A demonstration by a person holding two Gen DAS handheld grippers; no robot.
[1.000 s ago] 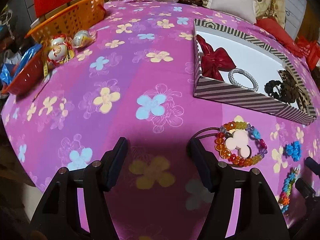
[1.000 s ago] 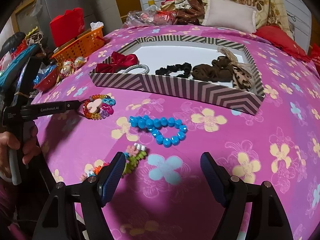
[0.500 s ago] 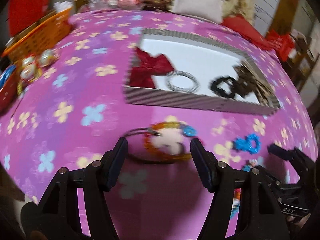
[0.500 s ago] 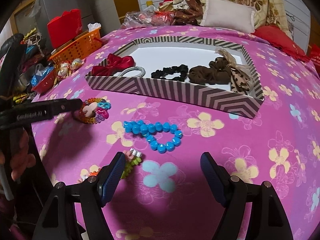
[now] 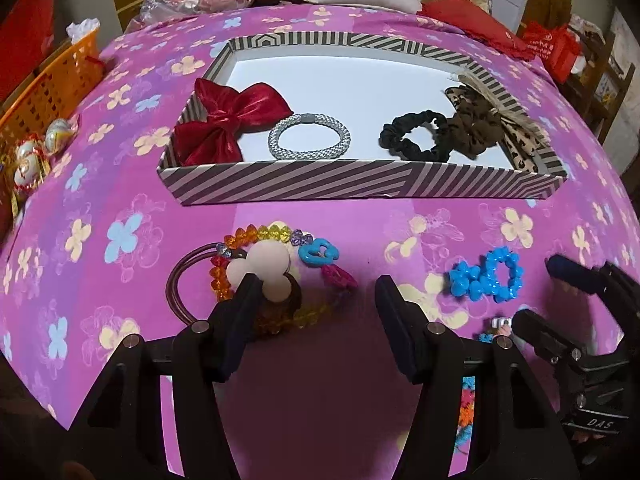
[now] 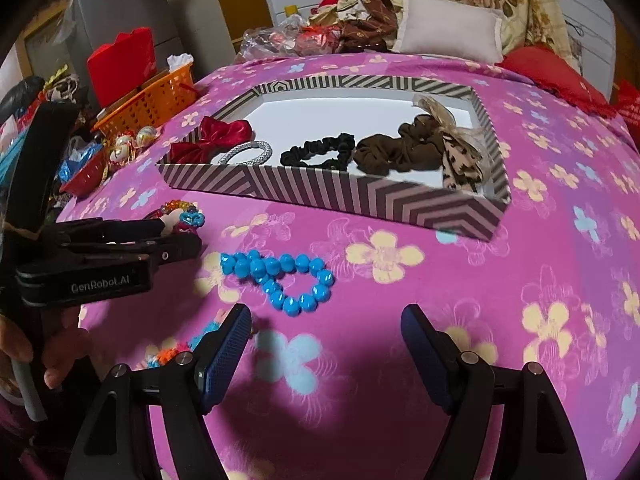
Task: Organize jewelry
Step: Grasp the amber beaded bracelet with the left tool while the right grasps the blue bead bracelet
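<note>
A striped box (image 5: pixel 360 188) (image 6: pixel 360 196) holds a red bow (image 5: pixel 228 120), a silver ring band (image 5: pixel 309 138), a black scrunchie (image 5: pixel 416 140) and brown scrunchies (image 6: pixel 400 148). A colourful bead bracelet with a pale mouse charm (image 5: pixel 264 268) lies in front of it, at my open left gripper (image 5: pixel 312 292), whose left finger (image 5: pixel 240 312) covers part of it. A blue bead bracelet (image 6: pixel 280 280) (image 5: pixel 486 276) lies just ahead of my open, empty right gripper (image 6: pixel 326 320). A multicolour bracelet (image 6: pixel 176 350) lies beside the right gripper's left finger.
The pink flowered cloth (image 5: pixel 120 200) drops off at the near edge. An orange basket (image 6: pixel 148 104), a red bowl (image 6: pixel 86 174) and wrapped eggs (image 5: pixel 32 156) stand at the left. Pillows (image 6: pixel 448 26) and bags lie behind the box.
My left gripper has swung right and moved up to the charm bracelet, which now lies at its left finger. The right gripper has edged slightly closer to the blue beads.
</note>
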